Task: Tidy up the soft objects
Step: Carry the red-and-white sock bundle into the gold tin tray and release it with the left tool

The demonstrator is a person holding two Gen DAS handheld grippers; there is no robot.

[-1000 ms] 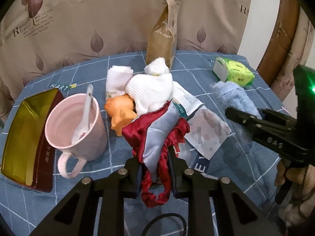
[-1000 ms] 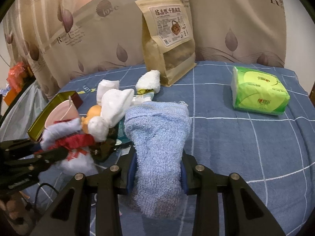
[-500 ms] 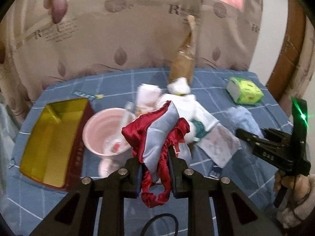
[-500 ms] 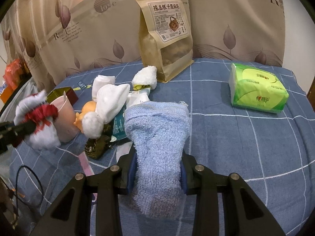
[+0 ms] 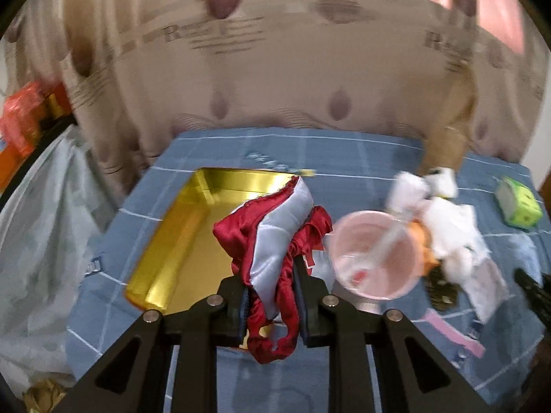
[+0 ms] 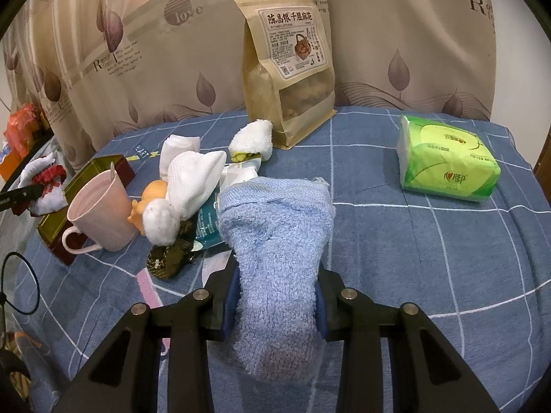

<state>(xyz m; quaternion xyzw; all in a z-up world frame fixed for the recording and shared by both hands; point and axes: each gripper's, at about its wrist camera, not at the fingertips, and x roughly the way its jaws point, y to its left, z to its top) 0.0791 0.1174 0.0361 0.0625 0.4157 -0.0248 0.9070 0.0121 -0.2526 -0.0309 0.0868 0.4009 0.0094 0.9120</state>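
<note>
Holding a red-and-grey satin cloth (image 5: 272, 244), the left tool (image 5: 270, 304) has its jaws pressed close on the fabric, which bunches up between the fingers and hangs above the near corner of a gold-lined tin tray (image 5: 193, 227). In the right wrist view the same cloth shows at the far left edge, over the tray's maroon-sided wall (image 6: 58, 237).

The right tool (image 6: 275, 304) pinches a light blue terry towel (image 6: 275, 241), jaws part-way apart around its thickness; the towel's free end drapes forward onto the blue checked cloth of the bench (image 6: 430, 241).

Items on the bench:
- pink mug (image 6: 103, 213) with a spoon (image 6: 112, 170) in it, just beside the tray
- orange toy figure (image 6: 151, 199), touching the mug's right side
- white knitted cloth (image 6: 196, 182) and white pompom (image 6: 160, 222), piled over the toy
- rolled white cloth (image 6: 179, 149) behind the pile
- small white terry roll (image 6: 253, 141), touching the foot of a brown snack pouch (image 6: 289, 69)
- green tissue pack (image 6: 444, 161), well apart at the right
</note>
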